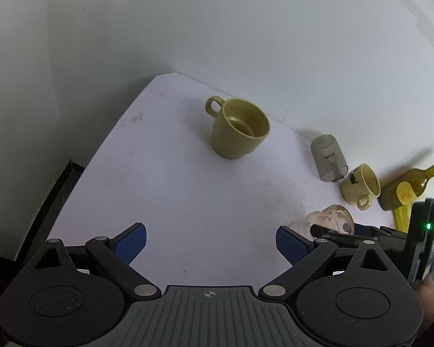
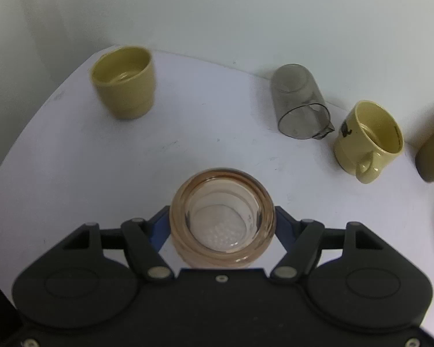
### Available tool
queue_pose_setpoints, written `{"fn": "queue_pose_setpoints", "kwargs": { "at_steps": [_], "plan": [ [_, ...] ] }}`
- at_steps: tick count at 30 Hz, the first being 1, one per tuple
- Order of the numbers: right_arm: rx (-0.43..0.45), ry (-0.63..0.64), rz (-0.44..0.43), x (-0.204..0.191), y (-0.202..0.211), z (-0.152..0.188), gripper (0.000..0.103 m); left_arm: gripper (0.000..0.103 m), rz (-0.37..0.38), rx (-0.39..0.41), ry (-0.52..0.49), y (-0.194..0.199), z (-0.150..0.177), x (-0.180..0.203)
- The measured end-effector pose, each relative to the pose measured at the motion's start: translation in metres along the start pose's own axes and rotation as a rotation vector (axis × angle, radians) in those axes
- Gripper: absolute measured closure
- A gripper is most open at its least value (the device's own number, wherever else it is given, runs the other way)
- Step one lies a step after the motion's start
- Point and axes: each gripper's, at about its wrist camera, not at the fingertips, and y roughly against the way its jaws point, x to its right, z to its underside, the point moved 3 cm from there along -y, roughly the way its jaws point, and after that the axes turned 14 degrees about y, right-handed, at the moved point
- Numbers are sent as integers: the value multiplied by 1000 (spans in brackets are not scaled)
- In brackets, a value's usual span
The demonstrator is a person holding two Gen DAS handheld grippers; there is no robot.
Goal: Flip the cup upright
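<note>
The right gripper [image 2: 222,225] sits low over the white table [image 2: 188,150], its blue pads [image 2: 159,232] pressed against either side of an amber glass cup [image 2: 222,221], and the cup's open mouth faces up toward the camera with its clear, dimpled base visible through it. Whether the cup's base touches the table I can't tell from here. Over on the left, the left gripper [image 1: 211,241] hangs above bare tabletop with its blue-padded fingers [image 1: 133,241] spread wide and nothing between them; from its view the amber glass cup [image 1: 331,221] peeks out at the lower right, partly behind the other tool's black linkage. Further back, an olive-green mug [image 1: 238,128] stands upright near the far corner, handle pointing toward the wall, well apart from everything else. Along the back wall to the right, a smoky grey plastic beaker [image 2: 301,105] stands mouth down with its spout at the bottom edge, and just beside it is a pale yellow mug [image 2: 367,141] with a dark print, upright, handle toward us. A green wine bottle [image 1: 410,185] with a yellow label stands at the far right edge by the wall. Nothing stands between either tool and the cups.
</note>
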Motion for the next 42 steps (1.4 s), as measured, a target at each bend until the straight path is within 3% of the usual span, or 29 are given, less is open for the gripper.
{"fn": "queue_pose_setpoints", "kwargs": {
  "at_steps": [7, 15, 18, 20, 22, 31, 37, 42],
  "plan": [
    [-24, 10, 7, 1, -4, 2, 33, 6, -16, 11, 10, 4, 0, -3],
    [31, 50, 5, -8, 11, -2, 32, 6, -12, 3, -3, 2, 2, -1],
    [-55, 37, 62, -7, 0, -4, 19, 6, -6, -1, -19, 2, 4, 3],
    [0, 21, 105, -7, 12, -5, 16, 6, -5, 3, -31, 2, 5, 5],
    [45, 8, 119, -5, 23, -7, 0, 6, -4, 1, -32, 2, 5, 5],
    [51, -119, 39, 11, 61, 20, 0, 3, -7, -22, -56, -3, 9, 11],
    [1, -193, 31, 15, 89, 30, 0, 2, -60, -36, -123, -4, 11, 26],
    [-58, -239, 49, 14, 113, 29, 0, 0, -47, -39, -175, 4, 12, 46]
  ]
}}
